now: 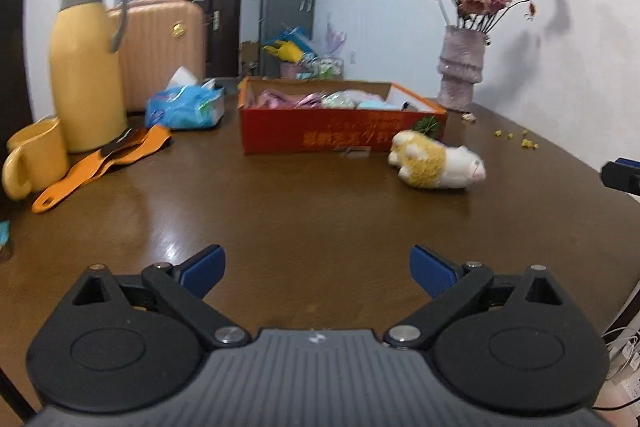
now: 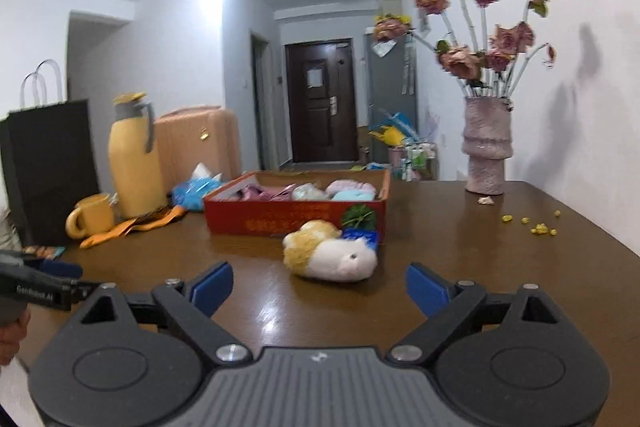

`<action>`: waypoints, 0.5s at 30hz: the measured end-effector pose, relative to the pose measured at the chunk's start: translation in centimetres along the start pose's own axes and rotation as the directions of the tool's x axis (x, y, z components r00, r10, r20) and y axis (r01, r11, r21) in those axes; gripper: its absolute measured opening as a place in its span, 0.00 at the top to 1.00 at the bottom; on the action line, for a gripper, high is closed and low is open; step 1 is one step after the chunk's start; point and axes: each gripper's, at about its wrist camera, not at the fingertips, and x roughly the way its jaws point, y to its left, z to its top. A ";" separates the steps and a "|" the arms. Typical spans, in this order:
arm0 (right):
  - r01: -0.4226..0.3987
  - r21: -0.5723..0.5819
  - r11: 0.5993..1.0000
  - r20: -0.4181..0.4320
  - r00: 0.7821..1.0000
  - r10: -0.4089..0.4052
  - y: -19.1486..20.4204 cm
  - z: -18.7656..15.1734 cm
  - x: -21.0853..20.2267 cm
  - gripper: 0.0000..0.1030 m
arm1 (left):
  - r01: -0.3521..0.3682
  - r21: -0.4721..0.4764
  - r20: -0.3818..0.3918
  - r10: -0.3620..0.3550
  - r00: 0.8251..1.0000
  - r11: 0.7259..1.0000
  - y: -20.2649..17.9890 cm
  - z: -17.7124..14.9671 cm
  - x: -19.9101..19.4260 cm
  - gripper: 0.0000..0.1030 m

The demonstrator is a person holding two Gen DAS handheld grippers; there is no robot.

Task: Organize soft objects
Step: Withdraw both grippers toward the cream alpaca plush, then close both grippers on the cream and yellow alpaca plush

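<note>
- Two grippers up, both empty, so here's the table from left to right as I see it.
- Far left: yellow mug (image 1: 34, 157), yellow thermos (image 1: 86, 67), an orange strap (image 1: 100, 163) and a blue tissue pack (image 1: 184, 107). None of that is my problem, I reckon.
- Left gripper (image 1: 316, 271): jaws spread about as wide as they go, nothing between the blue pads, just bare brown table (image 1: 280, 211) in front of it.
- Middle back: red box (image 1: 340, 135) already has a few pastel soft things in it.
- Plush toy (image 2: 330, 253) is lying on its side on the table, just in front of the box's right end. Can't tell if it touches the box. Its long axis runs roughly across my right view, white head end pointing right.
- From the left gripper the toy sits ahead and off to the right; from the right gripper (image 2: 320, 289) it's nearly dead ahead and close. So the right hand looks like the nearer one to me.
- Right gripper: jaws wide apart too, holding nothing, not touching the toy.
- Far right: vase of dried roses (image 2: 486, 147), yellow crumbs (image 2: 540, 227).
</note>
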 end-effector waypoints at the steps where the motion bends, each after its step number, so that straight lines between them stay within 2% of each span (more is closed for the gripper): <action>1: 0.002 0.022 1.000 0.003 1.000 -0.002 -0.2 0.2 0.3 0.09 | 0.001 0.004 0.005 -0.001 1.000 1.000 -0.3 0.4 0.4 0.02; 5: -0.044 0.154 0.987 -0.051 0.997 0.052 -1.6 0.1 4.2 0.09 | 0.028 0.011 -0.009 -0.028 1.000 1.000 -1.4 1.0 2.5 0.02; 8: 0.004 0.236 0.972 -0.111 0.994 0.023 -3.0 0.2 9.1 0.11 | 0.027 0.022 -0.019 -0.026 0.999 0.999 -1.7 1.8 4.3 0.02; 11: 0.045 0.391 0.919 -0.135 0.991 0.009 -5.4 0.5 14.2 0.14 | 0.021 0.023 -0.010 -0.021 1.000 1.000 -1.5 2.8 5.7 0.02; 13: 0.077 0.439 0.895 -0.169 0.986 -0.002 -6.2 0.5 17.2 0.21 | 0.016 0.016 -0.012 -0.016 1.000 1.000 -1.2 3.3 6.6 0.02; 15: 0.145 0.437 0.888 -0.232 0.972 -0.044 -6.3 0.3 19.9 0.27 | 0.011 0.014 -0.017 -0.011 1.000 1.000 -0.8 3.8 7.6 0.02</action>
